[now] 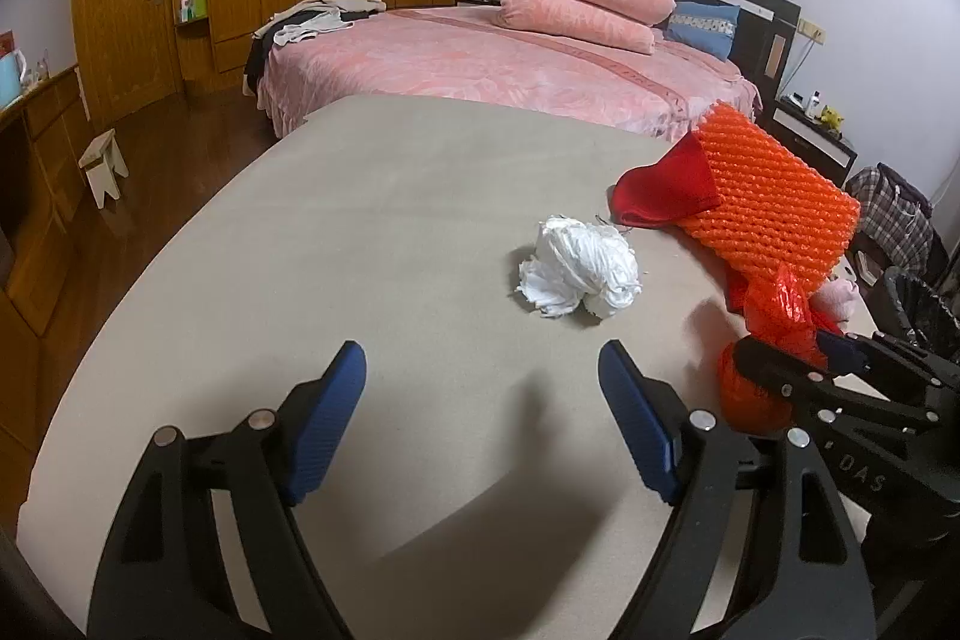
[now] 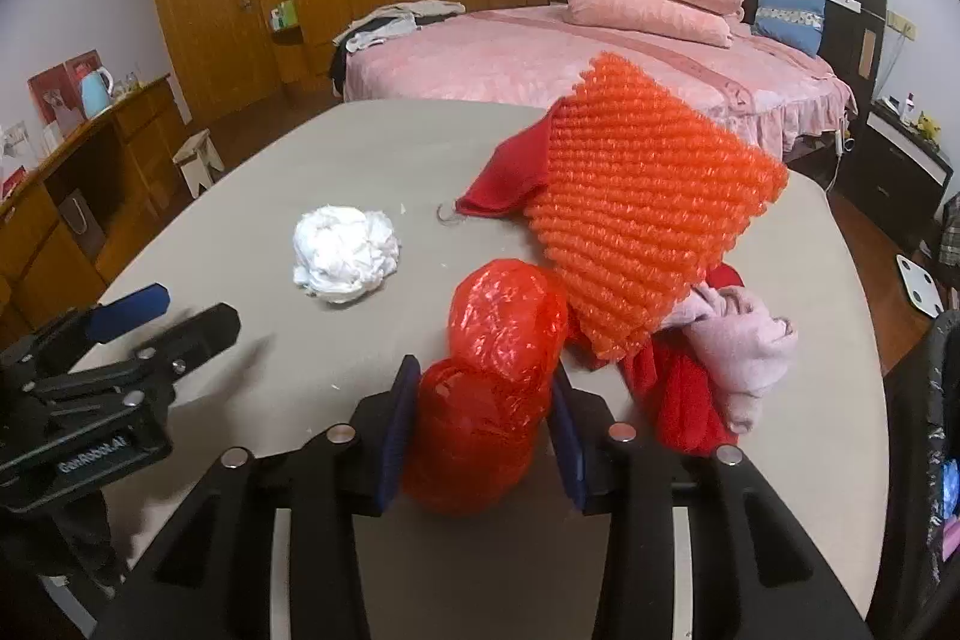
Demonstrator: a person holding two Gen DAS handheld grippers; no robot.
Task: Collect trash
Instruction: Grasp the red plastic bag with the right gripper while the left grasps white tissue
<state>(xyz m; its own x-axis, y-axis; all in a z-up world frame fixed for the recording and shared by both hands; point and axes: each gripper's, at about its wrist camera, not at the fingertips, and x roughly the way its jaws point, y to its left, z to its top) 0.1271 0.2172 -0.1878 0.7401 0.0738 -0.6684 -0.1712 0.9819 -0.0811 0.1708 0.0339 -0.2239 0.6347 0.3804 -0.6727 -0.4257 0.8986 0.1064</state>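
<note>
Right wrist view: "GenRobot.AI" on empty, spread left claw [image 2: 141, 313]; right claw [image 2: 483, 415] clamped on red plastic bag [image 2: 489, 388].

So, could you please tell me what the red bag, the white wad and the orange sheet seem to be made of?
Red bag: thin glossy plastic film, by its crinkles and shiny highlights.
White wad: probably crumpled tissue or paper, matte with soft ragged folds; it might be cloth.
Orange sheet: likely padded plastic wrap, with shiny rows of raised bumps and a jagged edge.
</note>
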